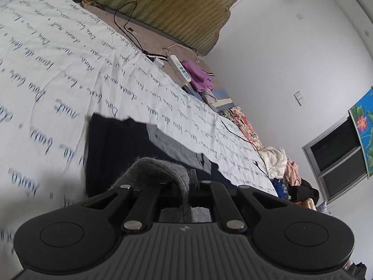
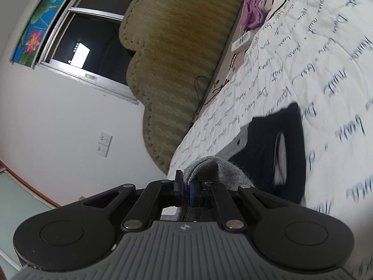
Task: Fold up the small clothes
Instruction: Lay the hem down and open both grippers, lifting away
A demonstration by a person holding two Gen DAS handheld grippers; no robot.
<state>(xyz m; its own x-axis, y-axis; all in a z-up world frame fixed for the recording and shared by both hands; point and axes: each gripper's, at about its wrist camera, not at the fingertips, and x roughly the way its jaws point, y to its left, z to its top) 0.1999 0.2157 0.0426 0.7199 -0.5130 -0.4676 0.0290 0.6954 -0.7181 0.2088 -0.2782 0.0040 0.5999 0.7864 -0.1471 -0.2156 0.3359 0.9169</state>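
A small garment, dark navy [image 1: 112,144] with a lighter grey panel [image 1: 172,144], lies on the white quilt [image 1: 58,70] printed with blue script. A grey knit edge [image 1: 153,172] of the garment rises into my left gripper [image 1: 186,186], which is shut on it. In the right wrist view the same grey knit [image 2: 219,172] is pinched between the blue pads [image 2: 192,192] of my right gripper [image 2: 186,186], also shut. The navy body [image 2: 279,149] hangs from there onto the quilt [image 2: 326,58] and is blurred.
A padded olive headboard [image 1: 163,7] [image 2: 174,46] stands behind the bed. By it lie a white power strip [image 1: 180,67], black cables [image 1: 126,16] and a purple cloth [image 1: 200,77]. Piled clothes [image 1: 291,172] sit at the bed's far edge. A dark window [image 2: 93,46] is in the wall.
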